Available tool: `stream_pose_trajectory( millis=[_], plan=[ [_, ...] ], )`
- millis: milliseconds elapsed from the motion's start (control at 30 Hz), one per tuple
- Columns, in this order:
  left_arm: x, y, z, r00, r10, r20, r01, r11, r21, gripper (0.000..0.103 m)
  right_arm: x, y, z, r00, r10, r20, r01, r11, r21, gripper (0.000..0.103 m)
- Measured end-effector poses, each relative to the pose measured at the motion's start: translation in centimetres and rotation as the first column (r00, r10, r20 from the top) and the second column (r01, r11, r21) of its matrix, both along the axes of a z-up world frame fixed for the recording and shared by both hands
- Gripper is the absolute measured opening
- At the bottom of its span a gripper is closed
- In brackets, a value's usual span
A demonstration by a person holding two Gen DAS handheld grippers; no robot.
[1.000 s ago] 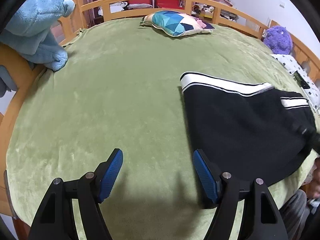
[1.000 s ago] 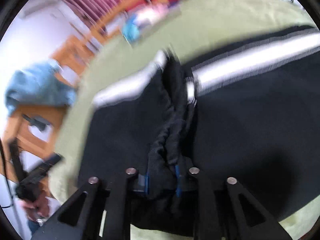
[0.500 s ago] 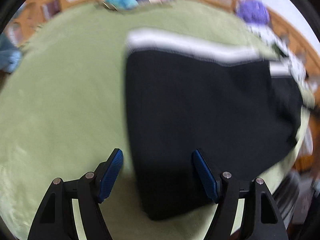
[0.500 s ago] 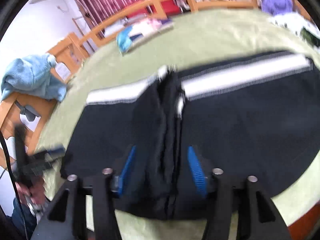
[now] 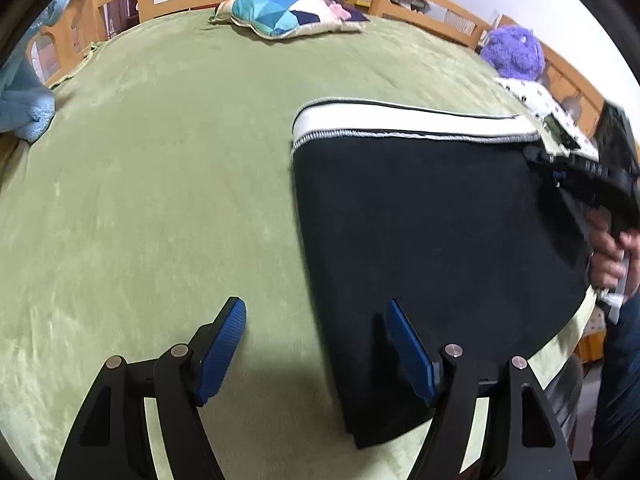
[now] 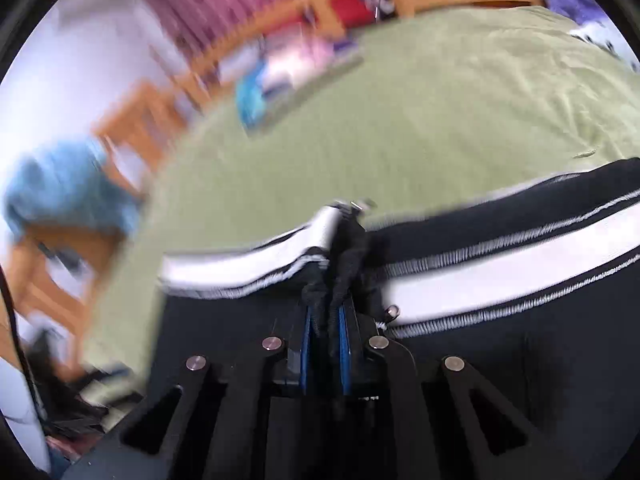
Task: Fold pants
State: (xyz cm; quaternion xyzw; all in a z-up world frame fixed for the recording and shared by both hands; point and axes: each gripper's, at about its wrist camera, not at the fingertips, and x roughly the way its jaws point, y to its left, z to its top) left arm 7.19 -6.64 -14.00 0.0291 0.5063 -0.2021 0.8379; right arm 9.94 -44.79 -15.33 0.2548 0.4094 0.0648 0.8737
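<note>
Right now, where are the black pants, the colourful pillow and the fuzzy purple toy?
black pants (image 5: 432,216), left wrist view, flat black cloth
colourful triangle-patterned pillow (image 5: 280,12), left wrist view, blue patch
fuzzy purple toy (image 5: 514,52), left wrist view, body

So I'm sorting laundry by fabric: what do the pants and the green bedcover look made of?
Pants: matte black knit, likely cotton jersey, with a white stripe edged in visible stitching. Bedcover: soft green fleece or plush, going by its short brushed nap and faint sheen. Both are guesses from looks.
</note>
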Motion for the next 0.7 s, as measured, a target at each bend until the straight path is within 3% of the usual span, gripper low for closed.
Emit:
stream_pose_trajectory(
  millis=[67,133,167,200,267,300,333,433,533,600,700],
  plan=[
    [0.2,-0.1,0.2,1.000,-0.005,0.007,0.005,1.000,-0.025,0.072,-0.1,0.5,-0.8,0.999,-0.006,-0.049,0.003,0.997,-0.072,0.015],
    [0.7,-0.2,0.1,1.000,-0.003,0.003,0.004,0.999,-0.041,0.071,-0.1,2.0,-3.0,0.985,0.044,-0.168,-0.073,0.983,-0.170,0.020],
    [0.8,-0.3,-0.1,1.000,-0.011,-0.010,0.011,0.999,-0.053,0.071,0.0,2.3,-3.2,0.981,0.060,-0.186,-0.094,0.979,-0.179,0.020],
    [0.9,0.0,-0.3,1.000,-0.018,-0.017,0.017,0.998,-0.064,0.071,-0.9,2.1,-2.9,0.983,0.065,-0.175,-0.096,0.980,-0.176,0.021],
    [1.1,-0.2,-0.5,1.000,-0.015,-0.025,0.013,0.997,-0.076,0.071,-3.3,1.2,-1.4,0.992,0.039,-0.119,-0.060,0.982,-0.177,0.036],
    [1.4,-0.3,-0.8,1.000,-0.005,-0.031,0.003,0.997,-0.073,0.070,-4.4,0.8,-0.6,0.995,0.029,-0.097,-0.047,0.980,-0.193,0.049],
    [1.8,-0.5,-1.0,0.999,0.000,-0.038,-0.003,0.997,-0.072,0.070,-5.7,0.1,0.2,0.997,0.008,-0.072,-0.024,0.976,-0.218,0.054],
    [3.2,-1.1,-1.6,0.998,0.018,-0.058,-0.022,0.997,-0.071,0.070,-9.6,-3.0,1.3,0.994,-0.095,-0.043,0.079,0.955,-0.287,0.054],
    [4.6,-1.7,-2.0,0.997,0.057,-0.041,-0.060,0.997,-0.049,0.070,-14.1,-7.8,1.6,0.948,-0.317,-0.009,0.292,0.885,-0.362,0.056],
    [5.8,-1.9,-2.5,0.997,0.061,-0.056,-0.063,0.997,-0.046,0.070,-16.0,-11.2,0.9,0.910,-0.413,-0.024,0.375,0.847,-0.377,0.065],
    [7.1,-2.7,-3.5,0.996,0.041,-0.076,-0.045,0.998,-0.048,0.070,-17.8,-15.7,-0.9,0.845,-0.530,-0.074,0.474,0.805,-0.357,0.066]
  ],
)
